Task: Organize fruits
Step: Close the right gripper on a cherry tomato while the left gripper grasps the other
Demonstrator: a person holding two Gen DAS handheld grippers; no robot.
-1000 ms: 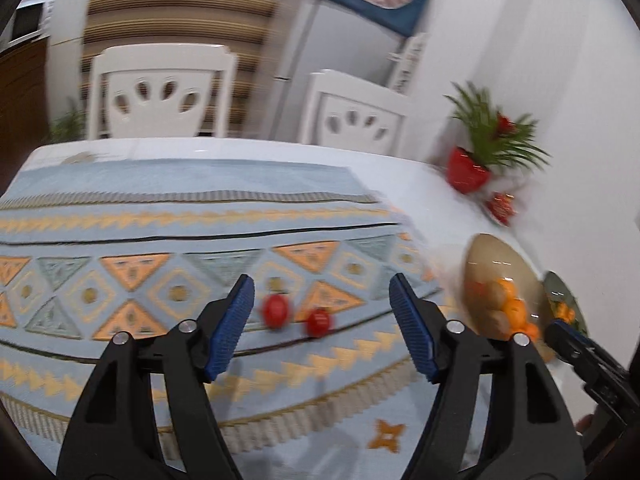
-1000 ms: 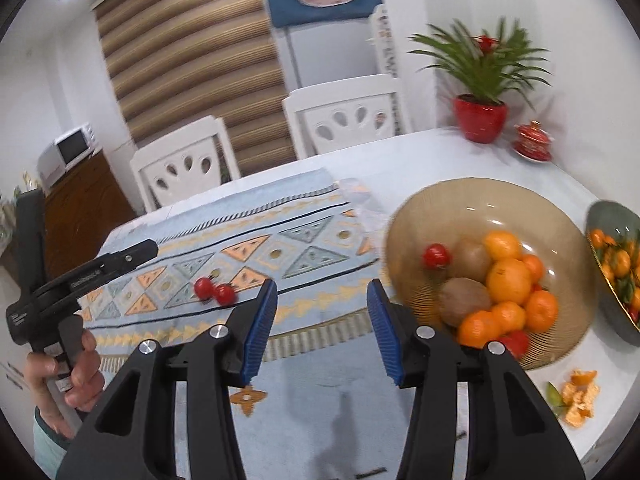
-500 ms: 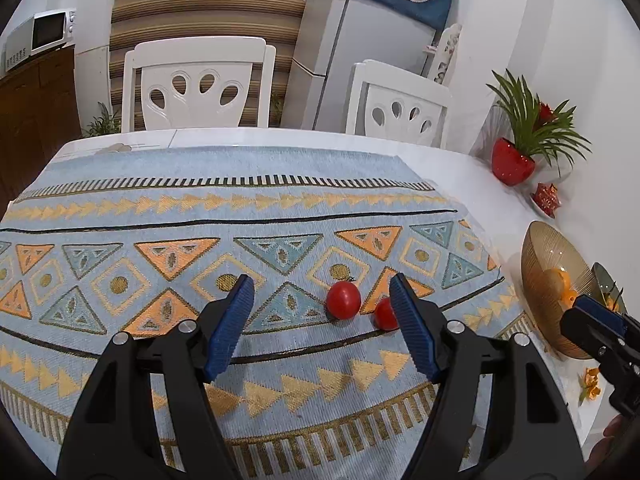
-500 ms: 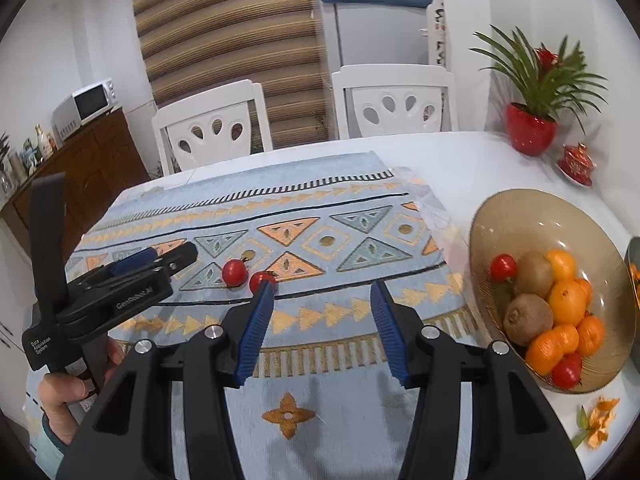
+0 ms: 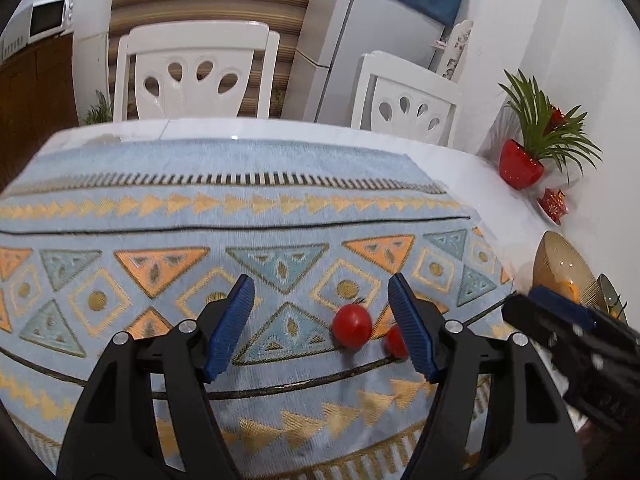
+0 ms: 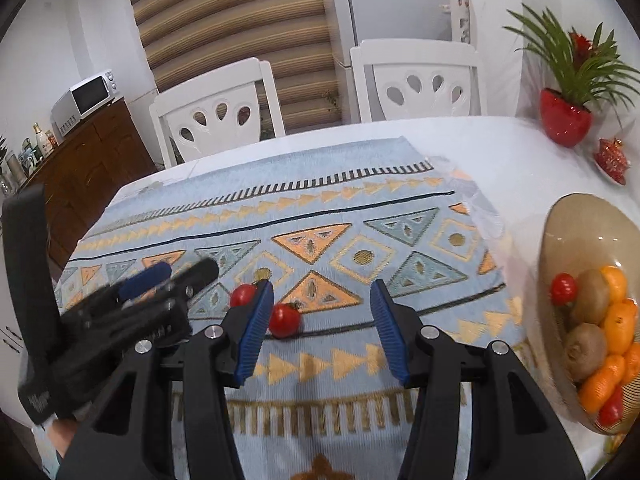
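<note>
Blue-padded hand-held grippers (image 5: pixel 320 320) (image 6: pixel 322 326) wide open, empty

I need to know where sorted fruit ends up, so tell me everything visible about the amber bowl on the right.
The amber bowl is a wide, shallow dish of translucent brownish glass, as it looks, with fine ribbing near the rim. It sits upright on the white table, beyond the patterned cloth's right edge. Inside lie oranges, two kiwis and red cherry tomatoes. Neither gripper touches it.
</note>
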